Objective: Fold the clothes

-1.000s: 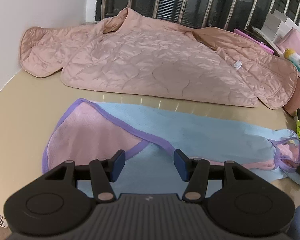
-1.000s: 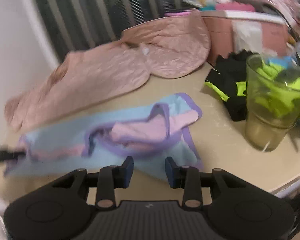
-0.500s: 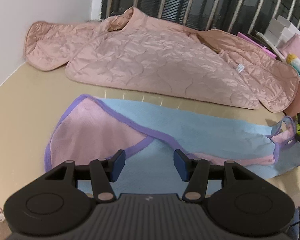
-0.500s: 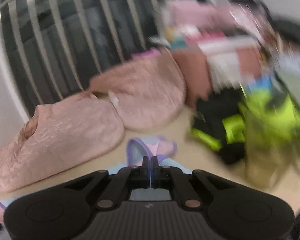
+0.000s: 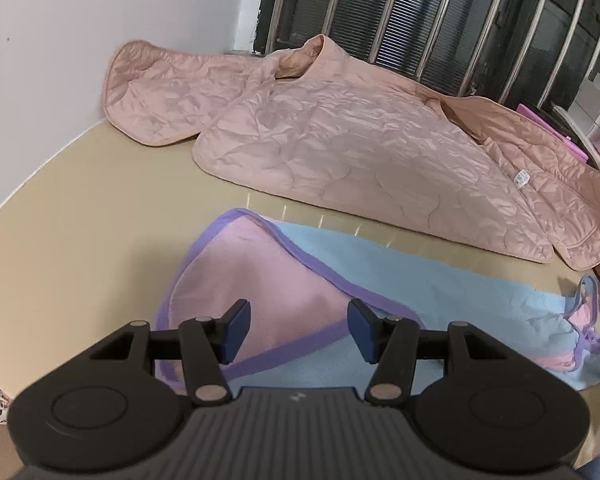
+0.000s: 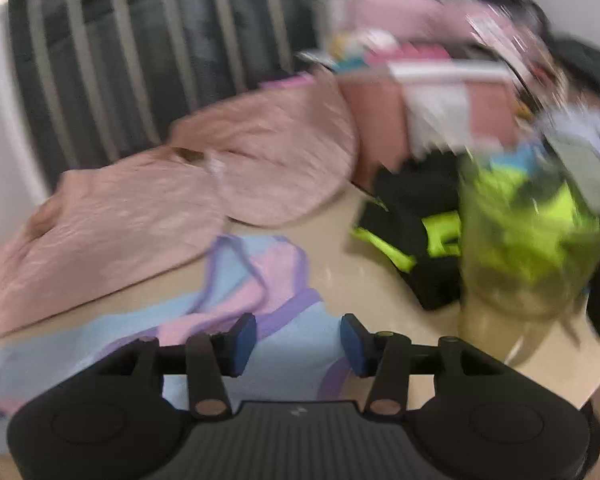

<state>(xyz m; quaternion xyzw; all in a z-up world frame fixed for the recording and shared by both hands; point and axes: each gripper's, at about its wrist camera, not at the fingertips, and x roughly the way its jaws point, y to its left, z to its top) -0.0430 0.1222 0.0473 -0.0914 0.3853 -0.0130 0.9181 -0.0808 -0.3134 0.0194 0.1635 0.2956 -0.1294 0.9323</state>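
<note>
Clothes spread across the table (image 5: 80,208)

With the long garment (image 5: 420,292) as landmark: it lies flat along the table's near edge. Behind it, apart, the quilted jacket (image 5: 360,148) spreads toward the barred window (image 5: 440,20). Off the garment's right end stand a plastic cup (image 6: 528,248) and a dark bundle of clothing (image 6: 416,220), boxes (image 6: 440,100) behind those.

The right wrist view is motion-blurred: the stacked items (image 6: 440,76) behind the green cup (image 6: 532,240) cannot be identified; the blue garment (image 6: 284,344) runs under the gripper body
</note>
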